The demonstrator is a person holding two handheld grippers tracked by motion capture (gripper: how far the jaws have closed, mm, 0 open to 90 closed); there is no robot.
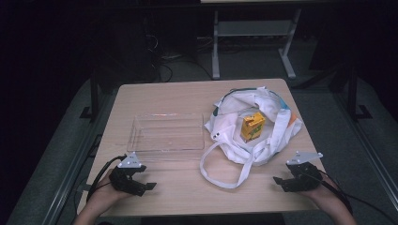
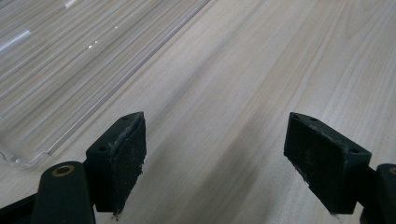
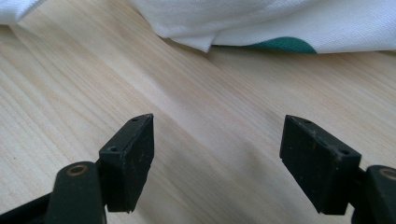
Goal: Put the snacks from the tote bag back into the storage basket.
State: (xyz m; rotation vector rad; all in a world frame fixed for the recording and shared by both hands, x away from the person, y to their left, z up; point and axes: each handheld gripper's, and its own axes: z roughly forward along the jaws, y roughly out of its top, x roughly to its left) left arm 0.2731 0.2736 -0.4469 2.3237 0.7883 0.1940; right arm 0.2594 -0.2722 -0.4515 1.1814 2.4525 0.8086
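High view: a pale wooden worktop [image 1: 187,93] fills the centre of the frame. Right of centre lies a crumpled white cloth bag [image 1: 253,124] with green and orange trim, its mouth open upward and its straps [image 1: 220,168] looping toward the lower edge. Inside stands a yellow carton [image 1: 252,127], upright, its long axis near vertical in the frame, leaning slightly right. Left of the bag, just beside it, lies a clear plastic tray [image 1: 165,136], long axis running left to right. The left gripper [image 1: 149,186] sits at lower left, the right gripper [image 1: 278,180] at lower right, well apart. Both gripper views show jaws spread wide over bare wood, holding nothing; the tray corner appears upper left of the left gripper view, white cloth along the top of the right gripper view.
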